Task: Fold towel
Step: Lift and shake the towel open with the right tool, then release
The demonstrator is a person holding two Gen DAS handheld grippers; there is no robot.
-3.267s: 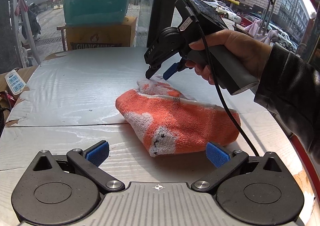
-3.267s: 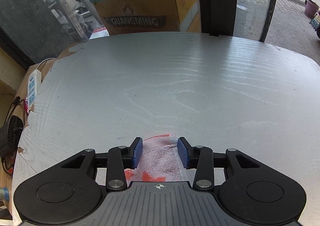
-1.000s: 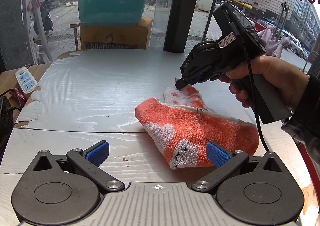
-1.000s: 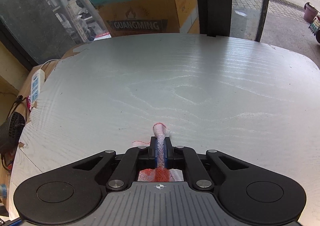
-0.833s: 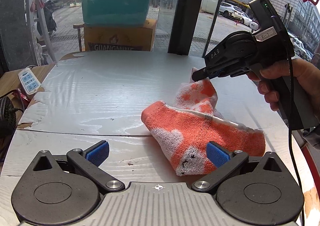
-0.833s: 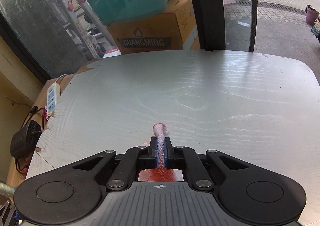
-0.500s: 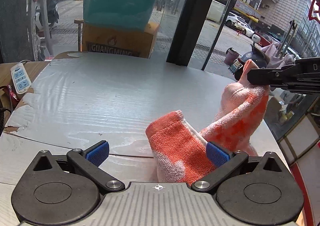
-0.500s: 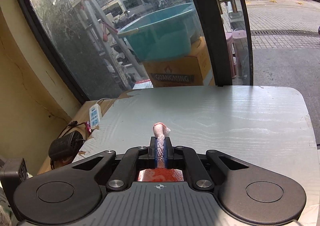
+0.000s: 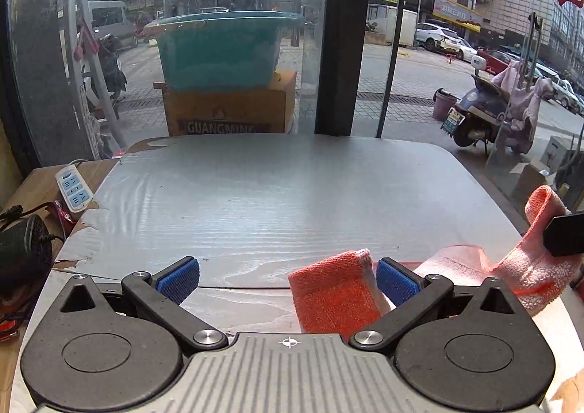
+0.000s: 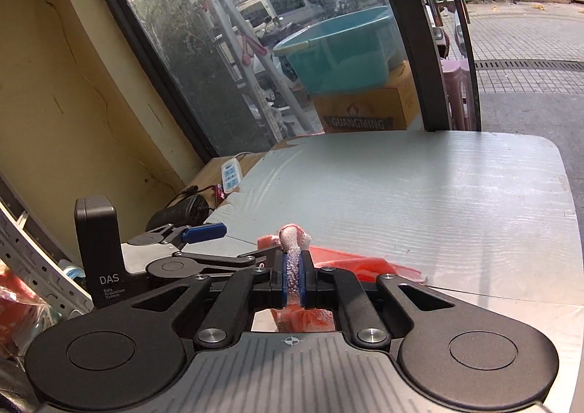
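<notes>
— Where's the towel [image 9: 335, 298]?

— At five o'clock on my left view, a folded orange edge between the spread pads of my left gripper [image 9: 286, 279], touching only the right one. The rest trails to three o'clock, lifted off the table [image 9: 292, 186].

— And the right?

— My right gripper [image 10: 292, 279] is clamped tight on a pale corner poking up at twelve o'clock from its pads.

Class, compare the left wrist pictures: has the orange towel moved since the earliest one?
Yes. The towel has left the middle of the table for its near right edge, one end raised by the right gripper.
</notes>
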